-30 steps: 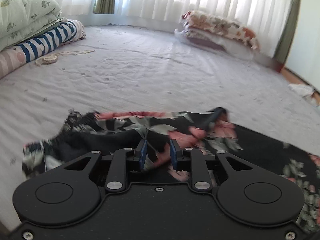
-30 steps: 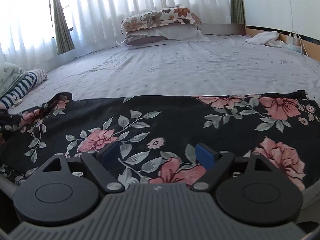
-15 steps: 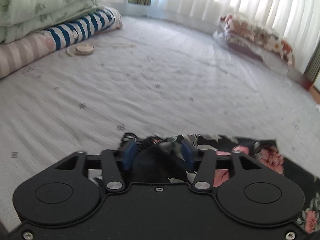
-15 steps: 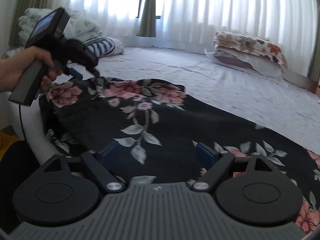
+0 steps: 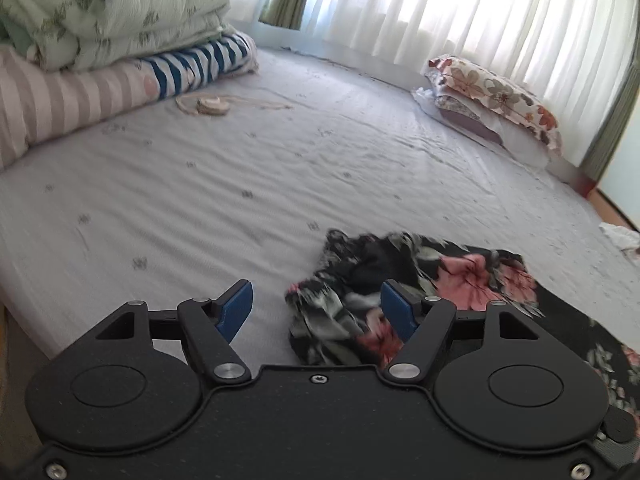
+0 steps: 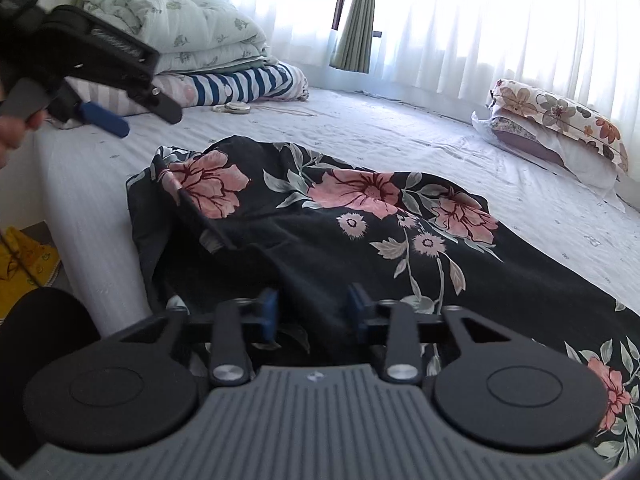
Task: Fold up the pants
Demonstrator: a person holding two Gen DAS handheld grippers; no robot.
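The black floral pants (image 6: 320,220) lie spread on the bed near its front edge. In the left wrist view their bunched end (image 5: 360,280) rests on the sheet. My left gripper (image 5: 316,308) is open and empty, raised above and left of that end; it also shows at the upper left of the right wrist view (image 6: 104,120). My right gripper (image 6: 312,314) has its jaws partly closed around a fold of the pants at the near edge; the grip itself is hidden by the cloth.
Folded quilts and striped bedding (image 5: 100,40) are stacked at the far left. A coiled cord (image 5: 208,106) lies beside them. Floral pillows (image 5: 496,100) sit at the far right by the curtains. The bed's left edge (image 6: 80,220) drops to the floor.
My left gripper let go of the pants' end, opened wide and lifted away. My right gripper's jaws have narrowed onto the cloth near the front edge.
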